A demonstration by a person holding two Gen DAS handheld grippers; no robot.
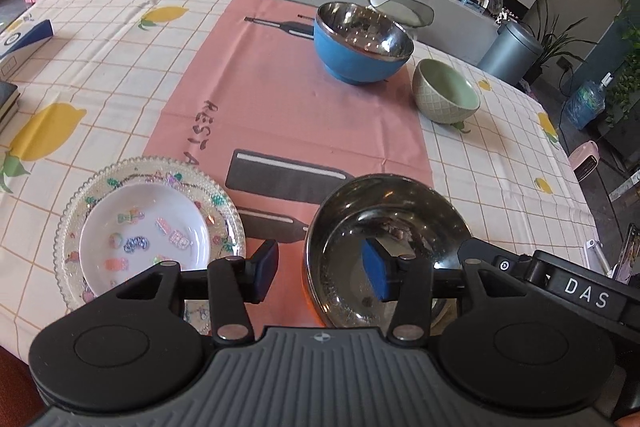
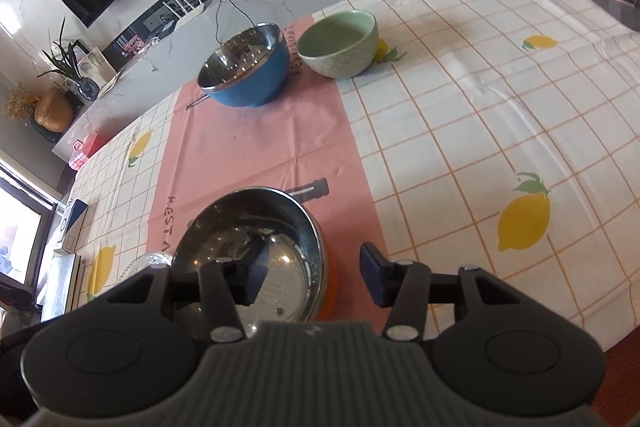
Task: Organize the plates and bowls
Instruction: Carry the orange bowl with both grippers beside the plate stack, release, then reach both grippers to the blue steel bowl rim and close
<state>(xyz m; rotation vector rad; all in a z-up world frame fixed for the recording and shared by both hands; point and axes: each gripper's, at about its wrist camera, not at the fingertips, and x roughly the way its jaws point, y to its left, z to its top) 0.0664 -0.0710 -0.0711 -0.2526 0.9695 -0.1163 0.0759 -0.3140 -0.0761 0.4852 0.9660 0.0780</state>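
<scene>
A steel bowl with an orange outside (image 1: 400, 203) (image 2: 248, 223) sits on the pink mat near the table's front edge. My left gripper (image 1: 320, 271) is open and straddles the bowl's left rim, one pad inside and one outside, neither pressing. My right gripper (image 2: 312, 277) is open astride the right rim in the same way; its black body (image 1: 560, 279) shows in the left wrist view. Left of the bowl, a small white plate (image 1: 120, 199) with stickers lies inside a beaded glass plate (image 1: 160, 167). A blue steel-lined bowl (image 1: 360, 63) (image 2: 256, 87) and a green bowl (image 1: 444, 95) (image 2: 340, 43) stand farther back.
The pink mat (image 1: 280, 107) runs down the middle of a lemon-print tablecloth (image 2: 480, 107). A blue and white box (image 1: 24, 39) and dark books (image 1: 6, 103) lie at the left edge. A chair (image 1: 404, 11) and a grey bin (image 1: 512, 47) stand beyond the table.
</scene>
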